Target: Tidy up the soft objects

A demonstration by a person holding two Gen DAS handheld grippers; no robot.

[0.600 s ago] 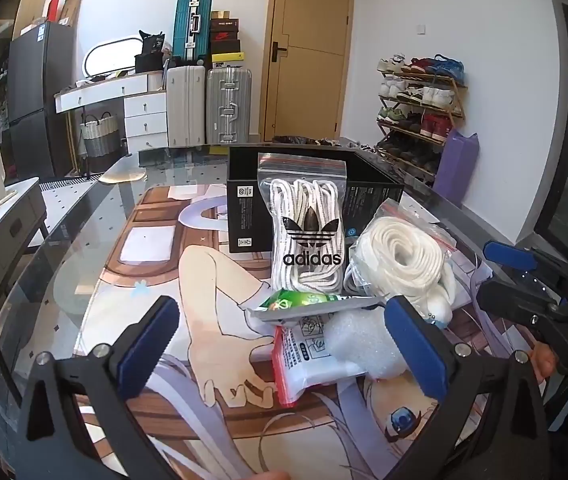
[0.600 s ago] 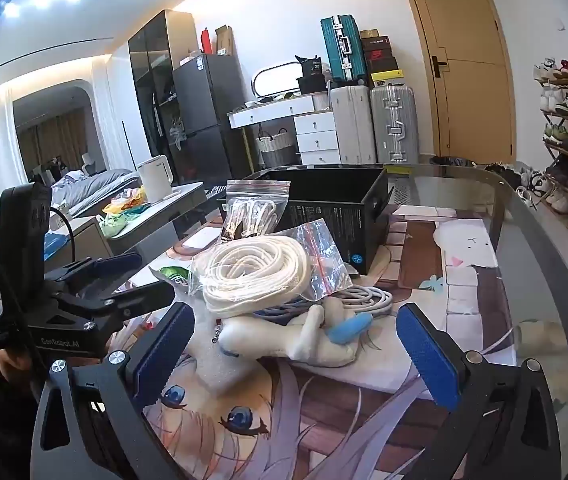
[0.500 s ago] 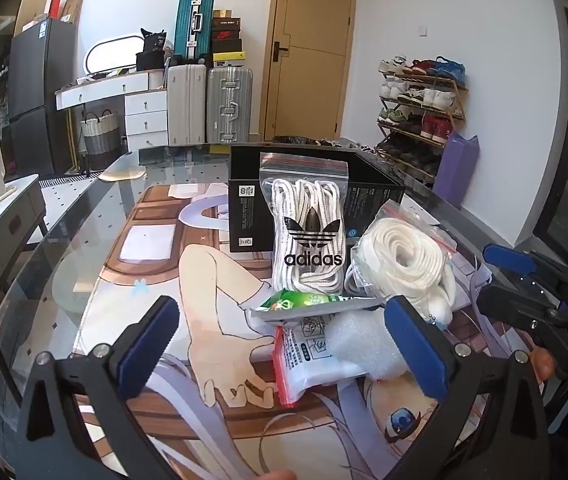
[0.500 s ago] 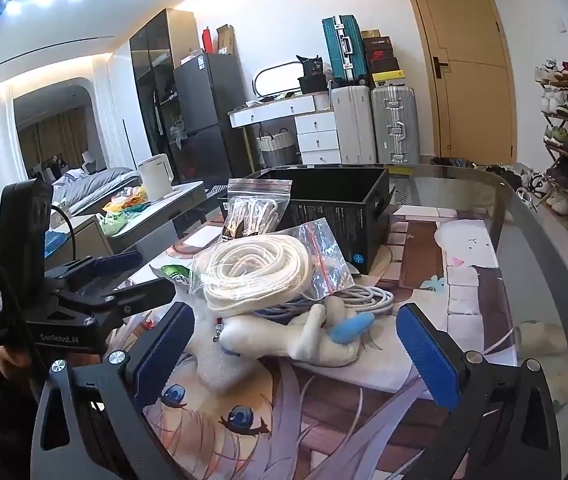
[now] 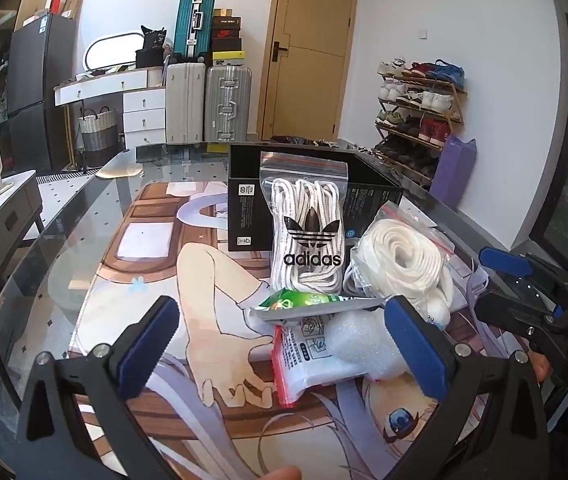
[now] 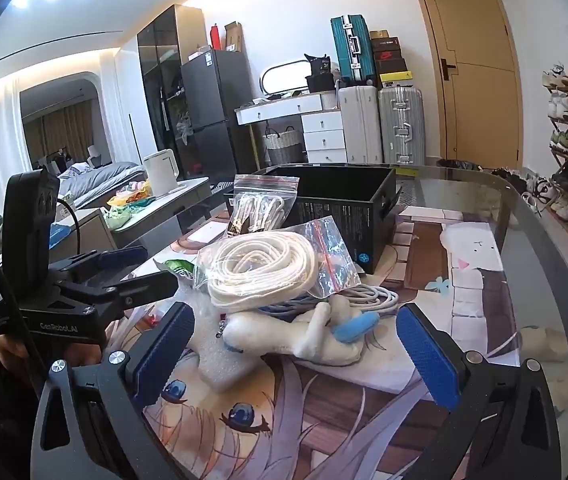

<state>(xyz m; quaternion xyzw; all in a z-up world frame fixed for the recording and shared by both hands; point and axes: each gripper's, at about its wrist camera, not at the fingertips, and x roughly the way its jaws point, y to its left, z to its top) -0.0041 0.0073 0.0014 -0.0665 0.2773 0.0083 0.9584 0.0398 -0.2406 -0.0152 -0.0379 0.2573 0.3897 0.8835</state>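
**Both grippers spread wide over a heap of soft things**

Left wrist view: the left gripper [image 5: 279, 342] hangs above the glass table [image 5: 63, 264] with its blue pads far apart and nothing between them. Just beyond the pads lies the heap. A red-edged white packet [image 5: 308, 360] sits nearest, with a piece of white foam [image 5: 358, 340] against its right side. A green sachet [image 5: 308, 302] lies across the top of both. Behind it a zip bag of white laces [image 5: 306, 232] with a black trefoil logo stands upright, leaning against the front of the black box [image 5: 243, 208]. To its right a second zip bag holds a coil of white rope [image 5: 400, 256]. The right gripper [image 5: 524, 288] shows at the right edge, a hand wrapped round its handle.

Right wrist view: the right gripper [image 6: 294, 346] is likewise spread wide and empty. Between and beyond its pads lies a white plush toy [image 6: 304, 336] with blue tips, resting on the printed mat [image 6: 480, 280]. Grey cable [image 6: 368, 298] is coiled behind the toy, and the bag of white rope [image 6: 263, 268] rests on top of it. The lace bag [image 6: 259, 208] stands behind, against the open black box [image 6: 348, 204]. The left gripper [image 6: 131, 270] reaches in from the left, jaws apart.
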